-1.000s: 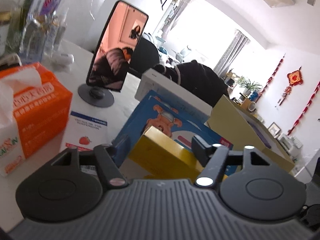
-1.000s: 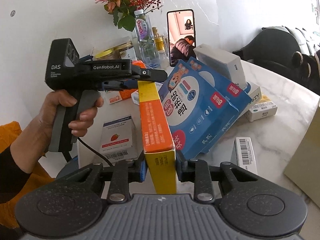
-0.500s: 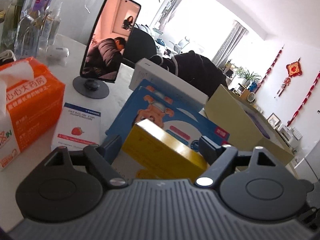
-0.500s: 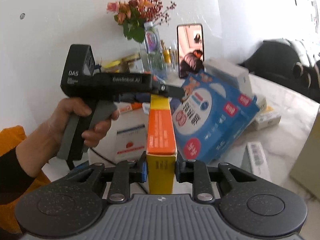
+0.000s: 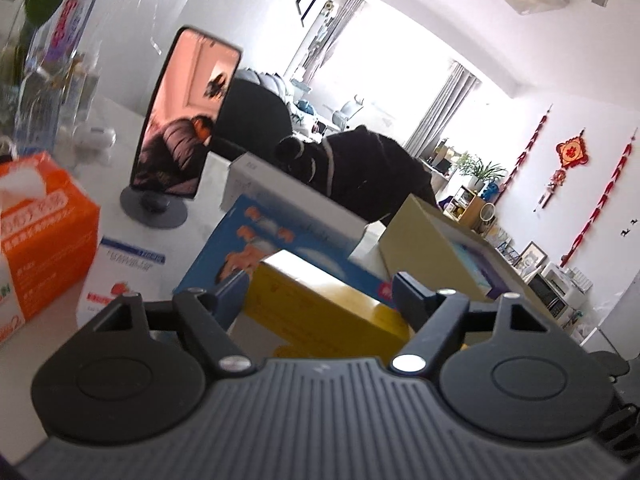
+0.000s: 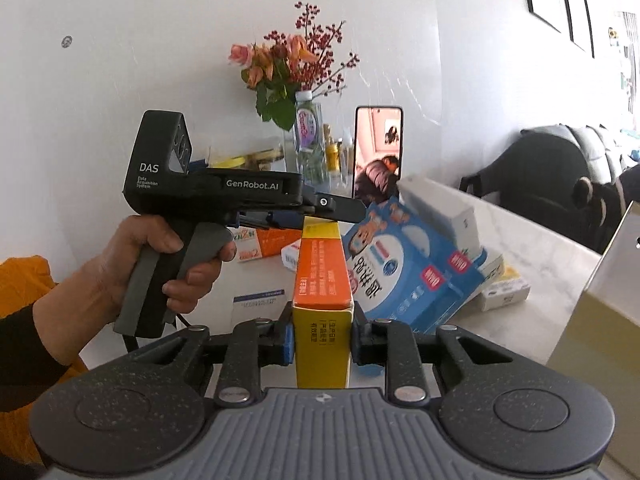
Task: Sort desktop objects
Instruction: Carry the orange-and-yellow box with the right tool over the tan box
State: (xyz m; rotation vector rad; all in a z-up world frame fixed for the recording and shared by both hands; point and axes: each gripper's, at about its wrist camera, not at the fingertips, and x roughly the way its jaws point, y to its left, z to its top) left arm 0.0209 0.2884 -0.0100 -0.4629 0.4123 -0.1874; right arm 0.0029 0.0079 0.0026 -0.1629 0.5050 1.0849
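Note:
A long yellow and orange box (image 6: 320,272) is held off the table, lengthwise away from the right wrist camera. My right gripper (image 6: 322,336) is shut on its near end, pads pressed on both narrow sides. A hand holds my left gripper (image 6: 340,210) at the box's far end. In the left wrist view that yellow box (image 5: 316,300) lies across the gap of the left gripper (image 5: 318,286). Its jaws are closing around the box, and I see no firm press of its pads.
Two blue cartoon boxes (image 6: 408,264) lean on a white box (image 6: 436,204) behind the held box. A phone on a stand (image 5: 184,120), an orange tissue box (image 5: 44,232), a small strawberry box (image 5: 120,276) and a flower vase (image 6: 292,80) stand nearby. A tan carton (image 5: 432,248) sits at the right.
Both grippers rose with the yellow box, so more wall and flowers show. The left jaws spread a little around the box's far end, then narrowed again.

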